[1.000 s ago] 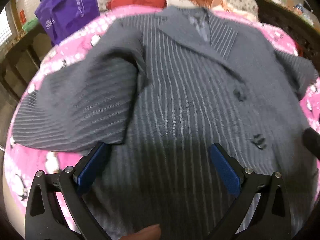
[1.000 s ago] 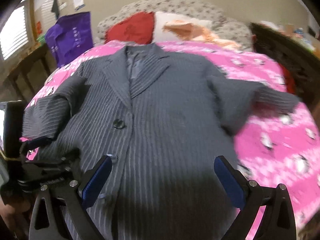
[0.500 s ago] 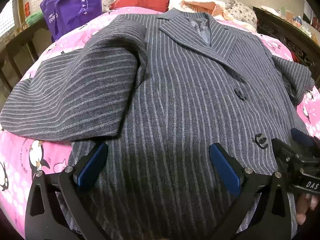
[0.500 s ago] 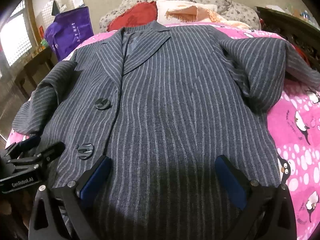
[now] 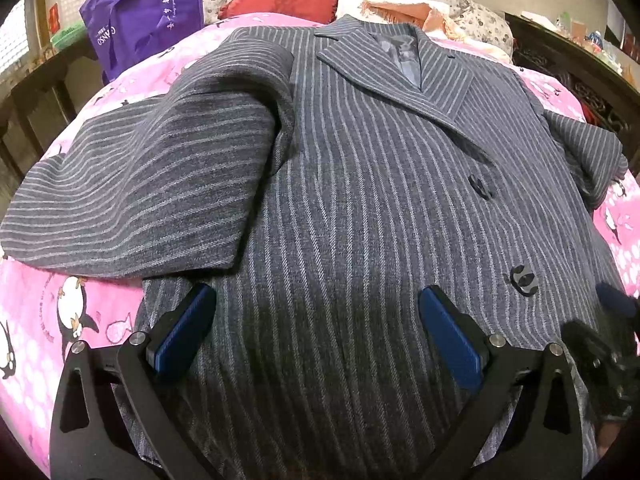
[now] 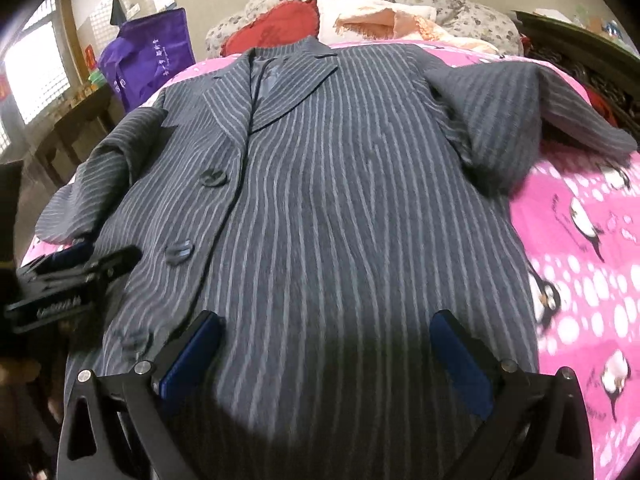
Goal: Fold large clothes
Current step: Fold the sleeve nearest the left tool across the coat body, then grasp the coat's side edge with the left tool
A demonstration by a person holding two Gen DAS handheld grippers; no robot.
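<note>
Beneath both spread tongs point(image 5: 316, 332) point(image 6: 326, 354) lies the striped jacket point(image 5: 360, 200).

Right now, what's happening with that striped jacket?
Both tongs, left and right, open, empty, low over the hem. Striped jacket flat on the pink bedspread, unfolded. Nothing in the way.

The jacket point(image 5: 352, 208) lies face up on the bedspread point(image 5: 48, 312), collar toward twelve o'clock where the pillows point(image 6: 360, 12) lie behind it, one sleeve point(image 5: 136, 196) spread toward nine, the other sleeve point(image 6: 516, 112) toward three, and a bag point(image 5: 144, 20) at eleven.
</note>
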